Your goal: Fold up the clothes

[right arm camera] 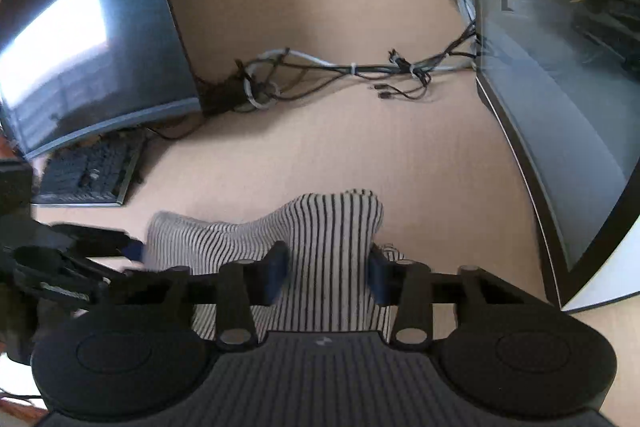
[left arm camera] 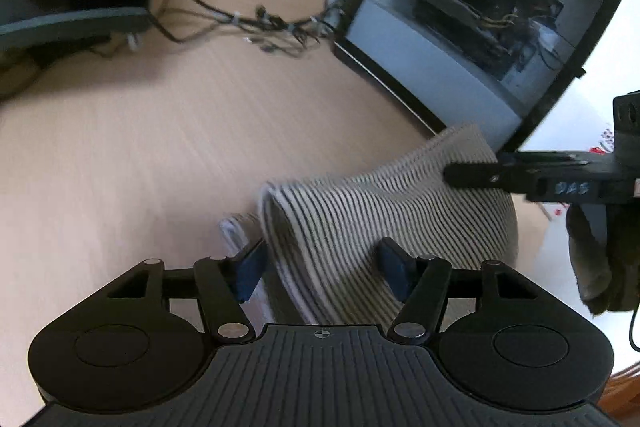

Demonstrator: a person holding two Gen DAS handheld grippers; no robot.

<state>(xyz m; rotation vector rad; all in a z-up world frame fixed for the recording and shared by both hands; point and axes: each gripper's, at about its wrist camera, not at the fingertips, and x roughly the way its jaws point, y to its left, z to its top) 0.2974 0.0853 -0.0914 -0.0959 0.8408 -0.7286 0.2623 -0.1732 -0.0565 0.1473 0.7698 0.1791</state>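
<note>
Pale wood-grain desk [left arm camera: 160, 155] carries everything in view. Left gripper [left arm camera: 320, 267] stands with its blue pads wide apart, straddling the near end of a striped garment [left arm camera: 360, 223] without pinching it; the cloth passes between the pads, and whether it touches them is hard to tell. Right gripper [right arm camera: 328, 273] is likewise spread wide, the striped cloth [right arm camera: 320, 247] running up between its fingers and bunching into a raised hump ahead of them. From the left wrist view the right gripper reaches in from the right edge, its black finger lying against the garment's lifted far fold. Beyond the garment a tangle of cables [right arm camera: 340, 71] crosses the desk, between a dark monitor [right arm camera: 92, 39] with a keyboard [right arm camera: 88, 175] beneath it and a glass-sided computer case [left arm camera: 480, 15].
</note>
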